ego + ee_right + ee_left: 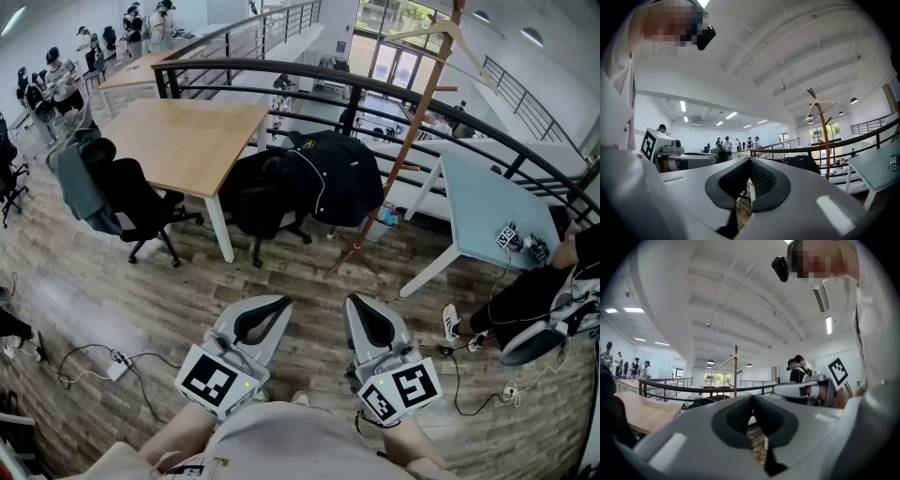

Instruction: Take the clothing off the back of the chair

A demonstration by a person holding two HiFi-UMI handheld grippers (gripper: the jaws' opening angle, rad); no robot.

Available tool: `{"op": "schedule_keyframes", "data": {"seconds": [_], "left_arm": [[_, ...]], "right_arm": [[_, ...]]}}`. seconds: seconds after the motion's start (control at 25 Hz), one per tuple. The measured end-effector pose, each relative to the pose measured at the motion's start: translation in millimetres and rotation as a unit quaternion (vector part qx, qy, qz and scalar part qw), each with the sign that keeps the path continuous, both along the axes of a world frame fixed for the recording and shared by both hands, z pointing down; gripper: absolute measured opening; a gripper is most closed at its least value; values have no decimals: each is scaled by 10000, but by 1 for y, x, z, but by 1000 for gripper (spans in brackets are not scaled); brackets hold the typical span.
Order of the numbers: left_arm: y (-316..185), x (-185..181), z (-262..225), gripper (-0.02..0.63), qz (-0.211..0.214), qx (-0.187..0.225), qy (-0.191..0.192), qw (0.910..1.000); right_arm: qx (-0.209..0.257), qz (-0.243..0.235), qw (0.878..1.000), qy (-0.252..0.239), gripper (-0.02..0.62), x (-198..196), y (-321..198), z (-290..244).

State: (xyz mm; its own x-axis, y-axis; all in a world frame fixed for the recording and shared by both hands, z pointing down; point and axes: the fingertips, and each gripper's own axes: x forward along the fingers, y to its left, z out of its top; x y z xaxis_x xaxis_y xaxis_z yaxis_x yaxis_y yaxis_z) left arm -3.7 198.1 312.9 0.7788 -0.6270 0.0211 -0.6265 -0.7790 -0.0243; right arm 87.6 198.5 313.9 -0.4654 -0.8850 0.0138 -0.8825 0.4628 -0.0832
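Observation:
A black jacket [330, 174] hangs over the back of a black office chair [255, 204] beside the wooden table, a few steps ahead of me. Low in the head view, my left gripper [281, 302] and right gripper [354, 302] are held side by side, level and pointing toward the chair. Both are shut with nothing between their pads. The left gripper view looks over its closed jaws [752, 397] to the jacket [705, 402] far off. In the right gripper view the jacket [801, 163] lies beyond the closed right gripper [750, 160].
A wooden coat stand [412, 122] rises just right of the chair. A wooden table [187, 141] stands to its left, with a second chair carrying a grey garment [80, 183]. A pale blue table [487, 202], a seated person [525, 295], a curved railing [375, 89] and floor cables [112, 366] surround the spot.

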Motion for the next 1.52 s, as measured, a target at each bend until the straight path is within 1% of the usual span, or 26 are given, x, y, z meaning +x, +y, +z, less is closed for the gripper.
{"op": "schedule_keyframes", "data": {"seconds": [0.28, 0.44, 0.72, 1.04, 1.28, 1.52], "left_arm": [[2, 1, -2, -11, 49, -8, 0, 10000], [2, -1, -1, -11, 24, -36, 4, 10000], [3, 4, -4, -11, 58, -179, 66, 9998], [2, 16, -1, -11, 41, -206, 56, 9998], [1, 25, 0, -11, -64, -201, 49, 9998], [4, 32, -1, -11, -307, -137, 7, 9994]], "right_arm": [[-61, 1, 10000, -11, 0, -3, 0, 2], [-16, 65, 9997, -214, 0, -2, 1, 0], [106, 142, 9991, -381, 2, 6, 3, -6], [34, 96, 9995, -305, 2, 15, 2, 1], [-24, 8, 9995, -300, 2, 25, 1, 6], [-40, -171, 9995, -276, 2, 35, 3, 9]]}}
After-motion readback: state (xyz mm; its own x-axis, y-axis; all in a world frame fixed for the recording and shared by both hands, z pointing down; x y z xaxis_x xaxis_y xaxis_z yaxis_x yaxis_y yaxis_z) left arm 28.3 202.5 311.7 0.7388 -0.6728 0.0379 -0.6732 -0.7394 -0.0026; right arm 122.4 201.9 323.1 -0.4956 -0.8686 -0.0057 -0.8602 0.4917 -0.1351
